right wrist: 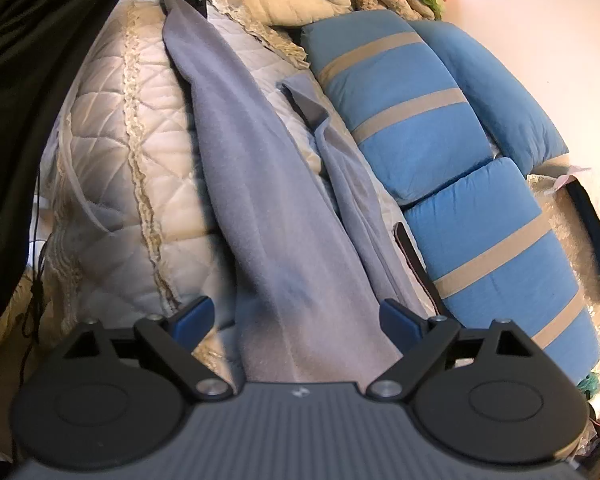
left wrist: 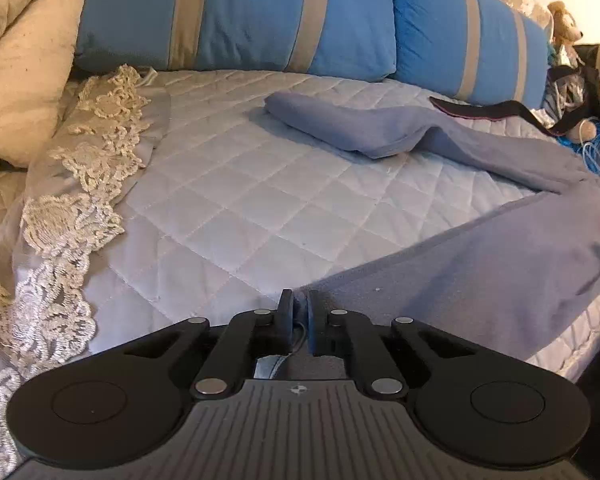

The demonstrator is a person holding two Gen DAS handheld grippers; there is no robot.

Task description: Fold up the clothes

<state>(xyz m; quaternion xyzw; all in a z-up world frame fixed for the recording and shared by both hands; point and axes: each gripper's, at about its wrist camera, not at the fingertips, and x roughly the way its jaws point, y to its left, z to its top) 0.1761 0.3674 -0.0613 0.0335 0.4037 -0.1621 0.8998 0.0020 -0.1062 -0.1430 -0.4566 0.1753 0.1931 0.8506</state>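
Observation:
A lavender-grey long-sleeved garment [left wrist: 480, 264] lies spread on the quilted bedspread [left wrist: 240, 208], one sleeve [left wrist: 340, 124] stretched toward the pillows. My left gripper [left wrist: 299, 312] is shut on the garment's near corner, and the hem is pinched between the black pads. In the right wrist view the same garment [right wrist: 260, 184] runs away from me in a long band. My right gripper [right wrist: 298, 316] hovers open over the garment's near end, its blue-padded fingers [right wrist: 194, 318] wide apart and holding nothing.
Blue pillows with grey stripes [left wrist: 240, 12] [right wrist: 412, 120] line the far side. A cream duvet [left wrist: 16, 60] and a lace-edged cover [left wrist: 68, 208] lie at the left. A black strap [left wrist: 500, 112] and a stuffed toy [left wrist: 566, 24] sit at the right. A person's dark sleeve [right wrist: 28, 80] fills the right wrist view's left.

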